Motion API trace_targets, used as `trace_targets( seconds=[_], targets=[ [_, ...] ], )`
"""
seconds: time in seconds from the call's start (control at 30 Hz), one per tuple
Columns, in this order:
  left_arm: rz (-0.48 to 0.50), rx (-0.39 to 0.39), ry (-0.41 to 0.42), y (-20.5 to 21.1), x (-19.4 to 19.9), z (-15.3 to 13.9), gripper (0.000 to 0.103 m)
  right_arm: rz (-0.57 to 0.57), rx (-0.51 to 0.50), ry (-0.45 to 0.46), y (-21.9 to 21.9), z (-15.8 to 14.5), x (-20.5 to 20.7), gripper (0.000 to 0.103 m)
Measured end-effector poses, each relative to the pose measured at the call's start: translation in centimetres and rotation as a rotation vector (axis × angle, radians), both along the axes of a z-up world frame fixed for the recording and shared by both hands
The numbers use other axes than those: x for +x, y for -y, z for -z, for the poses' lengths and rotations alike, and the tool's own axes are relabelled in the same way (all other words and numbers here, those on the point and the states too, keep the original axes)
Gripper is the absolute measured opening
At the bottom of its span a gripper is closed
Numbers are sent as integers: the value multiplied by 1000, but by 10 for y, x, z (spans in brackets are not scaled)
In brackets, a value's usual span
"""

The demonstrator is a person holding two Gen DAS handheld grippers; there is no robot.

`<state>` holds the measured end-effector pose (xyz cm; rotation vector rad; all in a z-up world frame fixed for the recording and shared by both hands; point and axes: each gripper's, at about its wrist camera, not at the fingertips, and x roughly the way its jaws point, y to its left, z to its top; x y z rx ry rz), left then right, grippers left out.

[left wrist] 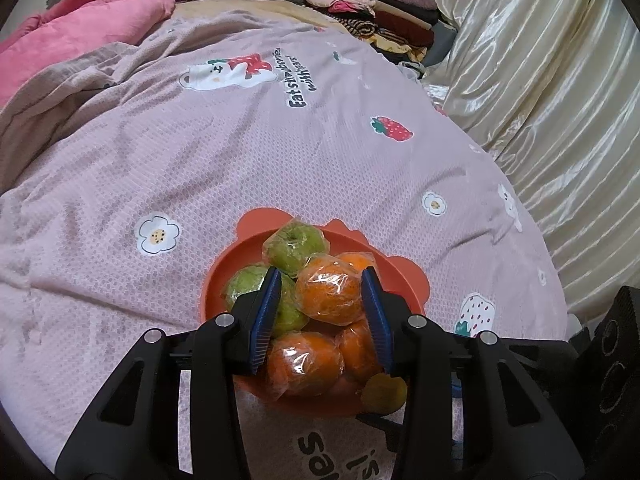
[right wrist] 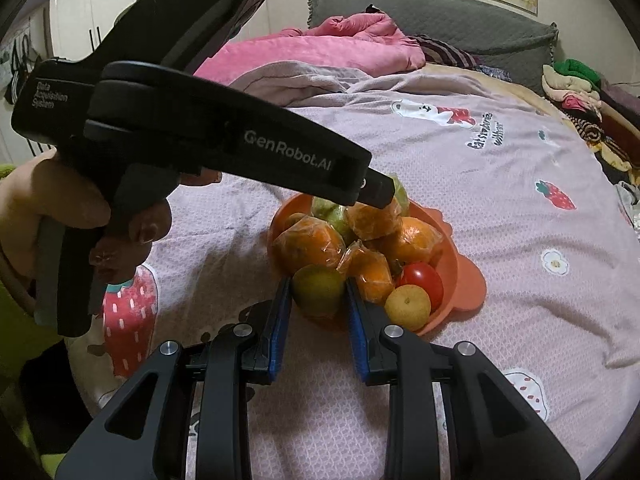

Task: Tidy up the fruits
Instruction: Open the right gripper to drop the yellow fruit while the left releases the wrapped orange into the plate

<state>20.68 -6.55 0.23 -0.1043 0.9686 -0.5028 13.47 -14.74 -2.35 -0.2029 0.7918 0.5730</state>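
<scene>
Fruits sit heaped in an orange bowl [right wrist: 460, 276] on a bed covered with a pink strawberry-print blanket [right wrist: 500, 208]: several plastic-wrapped oranges [right wrist: 310, 246], wrapped green apples [left wrist: 294, 246], a small red tomato [right wrist: 424, 282], a small yellow fruit [right wrist: 408, 306], and a greenish-yellow fruit [right wrist: 318, 290] at the near rim. The right hand-held gripper [right wrist: 319, 294] is clenched on that greenish-yellow fruit, its blue pads pressed against both sides. The left hand-held gripper [left wrist: 320, 300] straddles a wrapped orange [left wrist: 330, 294] on top of the pile; its jaws stand a little apart from the wrap, so I judge it released and poised, though the slippery film makes true contact hard to read. To do this step well, the right one should probably lift the fruit straight up and clear of the rim without nudging its neighbours, since the pile looks loose and could roll. The left should close on the orange's widest part, because wrap tends to slide. Where the sorted fruit should go cannot be seen; no second bowl or tray shows in either view. The bottom of the heap is hidden beneath the top layer, and the bowl's near edge is cut off by the fingers. A person's hand [right wrist: 76, 216] holds the left tool; folded clothes [left wrist: 360, 0] lie far behind
</scene>
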Motion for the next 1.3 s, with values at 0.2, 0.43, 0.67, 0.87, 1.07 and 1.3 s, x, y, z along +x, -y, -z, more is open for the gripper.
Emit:
trace_targets(
  seconds=[0.2, 0.43, 0.67, 0.87, 1.07, 1.3],
  targets=[
    [0, 0, 0, 0, 0, 0, 33, 6, -7, 10, 1, 1, -2, 26],
    [0, 1, 0, 0, 0, 0, 33, 13, -16, 20, 3, 1, -3, 27],
    [1, 1, 1, 0, 0, 0, 33, 16, -19, 27, 5, -2, -5, 31],
    [-3, -1, 4, 0, 0, -2, 33, 22, -17, 31, 9, -5, -7, 38],
    [-6, -5, 12, -1, -2, -7, 33, 27, -12, 31, 12, -8, -13, 45],
    [-12, 1, 35, -3, -10, -14, 39, 50, -11, 34, 18, -11, -19, 55]
  ],
)
